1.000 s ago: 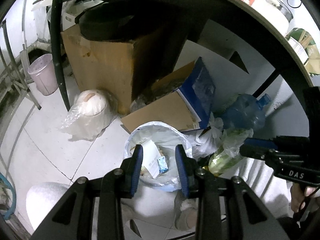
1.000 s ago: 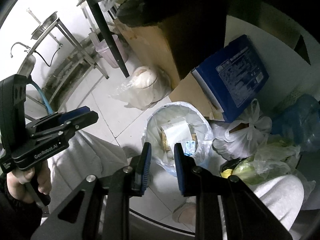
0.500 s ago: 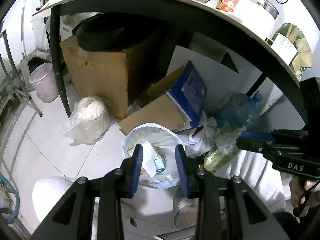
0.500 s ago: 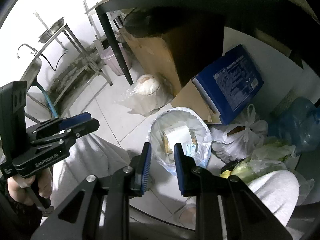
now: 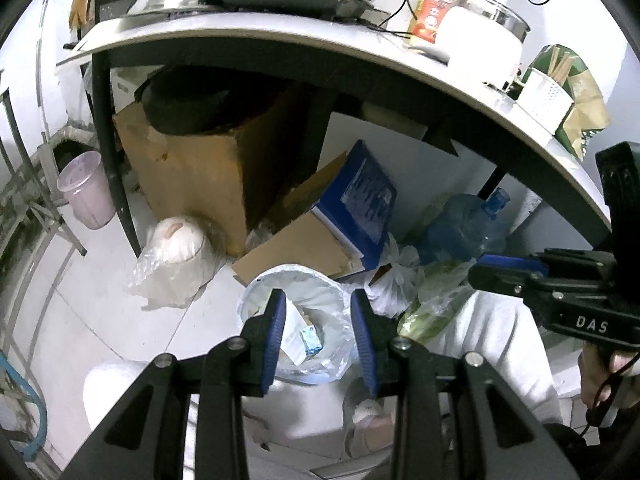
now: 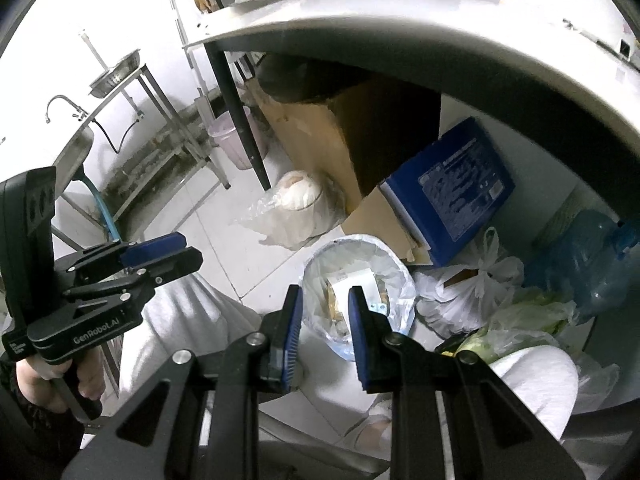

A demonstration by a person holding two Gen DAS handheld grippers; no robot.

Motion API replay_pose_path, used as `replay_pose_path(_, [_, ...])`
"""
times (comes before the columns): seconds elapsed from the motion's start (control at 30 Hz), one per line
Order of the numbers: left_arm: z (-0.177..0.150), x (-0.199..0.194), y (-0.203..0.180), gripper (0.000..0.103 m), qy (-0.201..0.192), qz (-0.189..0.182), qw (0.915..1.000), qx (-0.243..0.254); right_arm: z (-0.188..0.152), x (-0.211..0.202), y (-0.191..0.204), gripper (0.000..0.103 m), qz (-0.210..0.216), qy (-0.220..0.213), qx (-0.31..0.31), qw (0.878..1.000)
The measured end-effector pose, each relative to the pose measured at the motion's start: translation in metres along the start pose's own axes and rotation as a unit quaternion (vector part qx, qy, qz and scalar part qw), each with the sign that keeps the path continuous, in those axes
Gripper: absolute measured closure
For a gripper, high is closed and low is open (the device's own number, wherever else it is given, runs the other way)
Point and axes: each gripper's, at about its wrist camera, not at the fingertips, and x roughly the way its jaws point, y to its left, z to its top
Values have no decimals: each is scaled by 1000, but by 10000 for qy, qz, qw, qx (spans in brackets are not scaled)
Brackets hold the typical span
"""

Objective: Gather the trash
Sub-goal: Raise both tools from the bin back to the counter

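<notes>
Left wrist view: lined trash bin (image 5: 256,292) on floor under table, w/ paper scraps already inside. Left gripper (image 5: 318,330) & right gripper (image 6: 324,326) held part-open, nothing gripped. Loose bags (image 6: 476,280) beside bin probably still uncollected.

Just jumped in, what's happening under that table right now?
A person holds a tool in each hand above a small lined trash bin on the floor in front of the table. Paper and a small blue packet sit inside it. The left tool and right tool both have a gap between the pads and grip nothing. Tied bags, a blue water jug and cardboard boxes crowd the floor beside the bin.
</notes>
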Motion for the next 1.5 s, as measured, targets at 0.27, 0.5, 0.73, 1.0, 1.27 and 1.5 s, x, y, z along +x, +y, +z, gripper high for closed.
replay_pose_path(0.27, [15,-15,-12,70,-155,34,9998,119,5,-27,-3,82,-18,-231,-45,9997])
replay_pose_path(0.5, [29,-28,-25,70,-292,4,9992,288,9,-45,-8,81,55,-356,-49,9993])
replay_pose_path(0.73, [45,-37,-40,70,-419,12,9981,454,17,-67,-15,81,38,-557,-46,9984])
replay_pose_path(1.0, [70,-46,-59,64,-606,-17,9956,713,29,-92,-32,79,-10,-845,33,9964])
replay_pose_path(1.27, [95,-43,-77,64,-680,-15,9939,869,42,-109,-50,76,-35,-1036,101,9946])
replay_pose_path(1.5, [116,-37,-91,64,-725,-123,9916,1067,60,-117,-71,76,-106,-1197,219,9925])
